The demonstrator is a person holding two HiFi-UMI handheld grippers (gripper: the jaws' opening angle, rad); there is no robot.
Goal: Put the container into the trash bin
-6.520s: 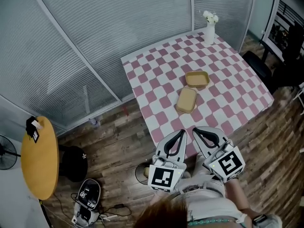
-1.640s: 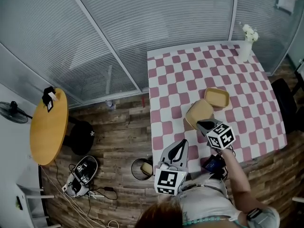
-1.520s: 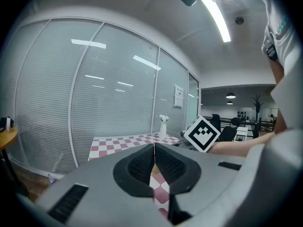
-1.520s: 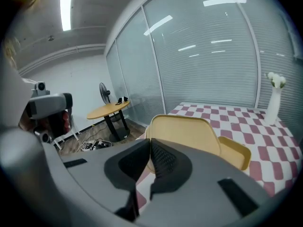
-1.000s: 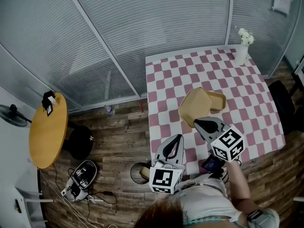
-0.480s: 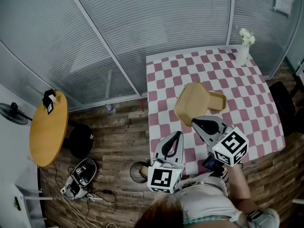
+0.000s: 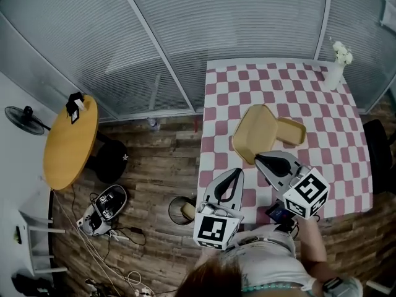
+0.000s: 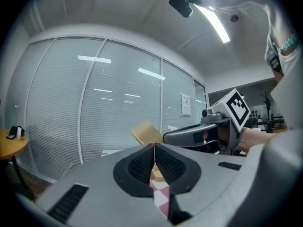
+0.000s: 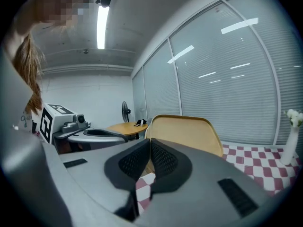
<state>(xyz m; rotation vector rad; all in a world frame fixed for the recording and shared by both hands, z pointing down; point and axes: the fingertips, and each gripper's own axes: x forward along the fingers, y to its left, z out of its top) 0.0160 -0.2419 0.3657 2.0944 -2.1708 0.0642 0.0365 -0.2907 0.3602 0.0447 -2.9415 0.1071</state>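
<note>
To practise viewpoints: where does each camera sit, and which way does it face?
Head view: on the person's head, looking steeply down at table and bin; hair, left hand-held gripper and right hand-held gripper show.
Left gripper view: on that gripper, facing windows; its shut jaws show.
Right gripper view: on that gripper, facing the container it grips.
All three show the container.

Your right tongs (image 7: pixel 260 159) pinch the tan container (image 7: pixel 253 132) just ahead of them; the trash bin (image 7: pixel 180 210) sits left of your left tongs (image 7: pixel 236 172).
</note>
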